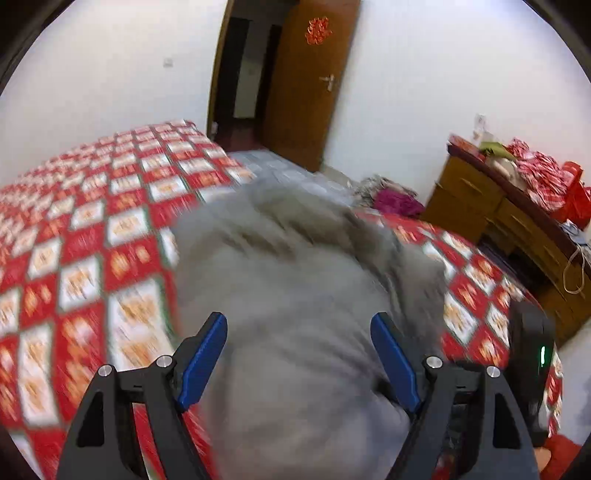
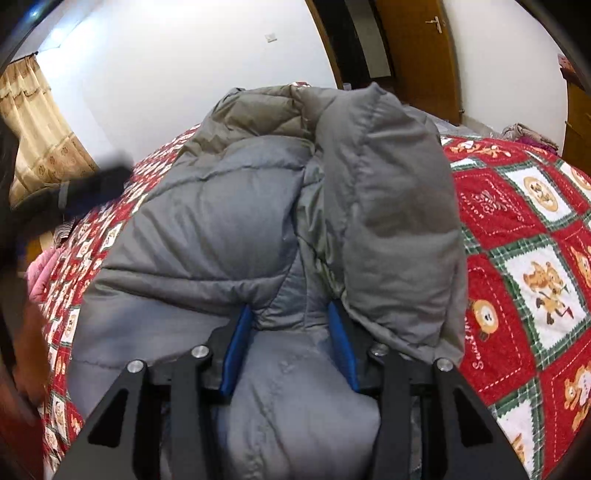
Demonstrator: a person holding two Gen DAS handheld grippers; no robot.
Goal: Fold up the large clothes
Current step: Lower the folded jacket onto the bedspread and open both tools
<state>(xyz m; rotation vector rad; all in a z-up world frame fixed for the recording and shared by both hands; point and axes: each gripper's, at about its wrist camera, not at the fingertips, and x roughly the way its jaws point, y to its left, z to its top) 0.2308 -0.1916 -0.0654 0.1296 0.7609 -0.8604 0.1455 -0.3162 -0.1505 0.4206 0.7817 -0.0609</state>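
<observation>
My grey padded jacket (image 2: 229, 221) lies spread across the bed, on top of the red quilt (image 2: 524, 236) with its plaid-edged squares of little cartoon bears. One thick padded part of the jacket, a sleeve (image 2: 395, 221) as far as I can tell, is folded back and lies along the right side of the body, its end draped down over the right-hand finger of my right tool (image 2: 291, 321). That tool has its blue pads (image 2: 238, 347) pressed into a puffy fold near the jacket's near edge, so it is clamped on the fabric, with the bunched cloth bulging between the two fingers. My left tool (image 1: 299, 325) hangs over the same jacket (image 1: 295, 280) with its blue-padded fingers set wide apart; the grey cloth shows beneath and between them, but the pads are not pressing on it. The left view is smeared, so I cannot make out the jacket's seams there. In that view the quilt (image 1: 92, 240) runs away to the left, and beyond the bed stands a brown wooden door (image 1: 310, 85) bearing a red paper ornament (image 1: 318, 32). To the right a wooden dresser (image 1: 491, 206) carries red-patterned bundles (image 1: 543, 177). In the right view a beige curtain (image 2: 44, 144) hangs at the far left, and some pink cloth (image 2: 42, 273) lies at the quilt's left edge.
</observation>
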